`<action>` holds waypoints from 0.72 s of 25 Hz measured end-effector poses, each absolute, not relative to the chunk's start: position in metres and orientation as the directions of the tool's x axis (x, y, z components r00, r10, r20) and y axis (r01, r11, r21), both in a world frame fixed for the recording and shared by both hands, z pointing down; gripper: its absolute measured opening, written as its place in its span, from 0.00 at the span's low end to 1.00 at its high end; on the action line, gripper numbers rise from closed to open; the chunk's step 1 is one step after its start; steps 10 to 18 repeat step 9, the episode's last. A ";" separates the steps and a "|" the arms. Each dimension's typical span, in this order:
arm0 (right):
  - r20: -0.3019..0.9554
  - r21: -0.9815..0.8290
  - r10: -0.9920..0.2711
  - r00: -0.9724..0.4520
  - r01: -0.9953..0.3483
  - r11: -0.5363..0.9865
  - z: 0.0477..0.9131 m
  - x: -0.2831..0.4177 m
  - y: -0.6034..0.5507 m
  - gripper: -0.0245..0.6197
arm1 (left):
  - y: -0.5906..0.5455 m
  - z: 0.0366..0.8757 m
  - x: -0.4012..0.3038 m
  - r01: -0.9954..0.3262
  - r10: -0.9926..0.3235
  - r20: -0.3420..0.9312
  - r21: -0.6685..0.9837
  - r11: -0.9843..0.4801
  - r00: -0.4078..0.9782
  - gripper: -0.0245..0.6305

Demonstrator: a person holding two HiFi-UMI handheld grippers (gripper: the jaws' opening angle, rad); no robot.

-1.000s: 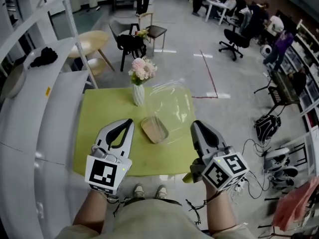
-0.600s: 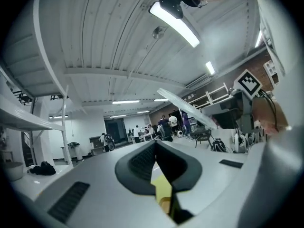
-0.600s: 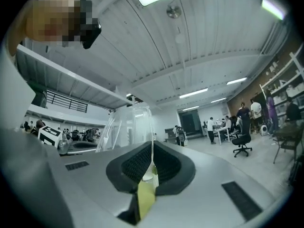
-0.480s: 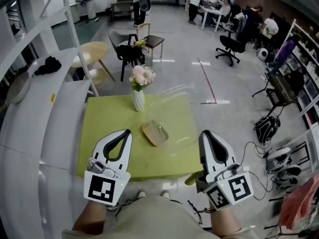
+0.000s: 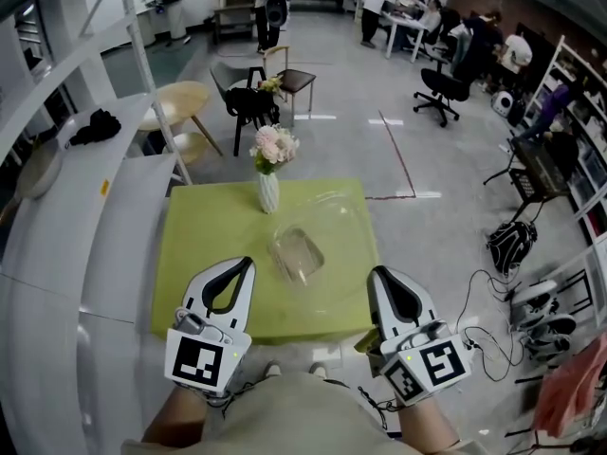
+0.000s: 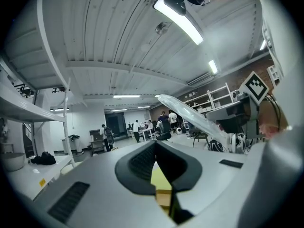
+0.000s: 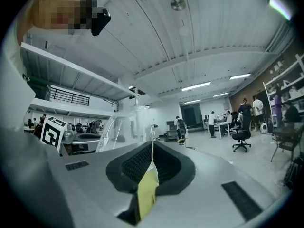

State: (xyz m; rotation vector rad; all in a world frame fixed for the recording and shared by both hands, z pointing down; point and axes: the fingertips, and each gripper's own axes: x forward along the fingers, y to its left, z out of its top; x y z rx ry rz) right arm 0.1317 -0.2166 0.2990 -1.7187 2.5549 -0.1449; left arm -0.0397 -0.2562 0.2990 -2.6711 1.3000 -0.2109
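**Both grippers pinch the near edge of a green tablecloth**

My left gripper (image 5: 243,267) is clamped on the near left part of a yellow-green tablecloth (image 5: 213,226). In the left gripper view, a strip of that cloth shows squeezed between the closed jaws. My right gripper (image 5: 381,278) is clenched on the near right corner. It holds the cloth together with a clear film (image 7: 126,127), which rises from the jaws. I judge that the two grips are set well apart, one towards each end of the edge, so that the edge stays spread rather than bunched.

The cloth covers a square table and lies mostly flat, with its near right corner hanging below the edge. The film lies loosely over its right half. A white vase (image 5: 269,193) of pink flowers (image 5: 271,145) stands upright near the far edge. A clear dish (image 5: 297,254) sits near the middle, between my grippers and the vase. Both probably weigh the cloth down.
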 end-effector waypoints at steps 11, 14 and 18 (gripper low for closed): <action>0.007 -0.182 -0.917 -0.400 -0.902 0.392 0.307 0.126 -0.227 0.07 | -0.267 0.309 -0.042 -0.764 -0.789 0.080 -0.210 -0.611 0.609 0.05; 0.007 -0.182 -0.917 -0.400 -0.902 0.392 0.307 0.126 -0.227 0.07 | -0.267 0.309 -0.042 -0.764 -0.789 0.080 -0.210 -0.611 0.609 0.05; 0.007 -0.182 -0.917 -0.400 -0.902 0.392 0.307 0.126 -0.227 0.07 | -0.267 0.309 -0.042 -0.764 -0.789 0.080 -0.210 -0.611 0.609 0.05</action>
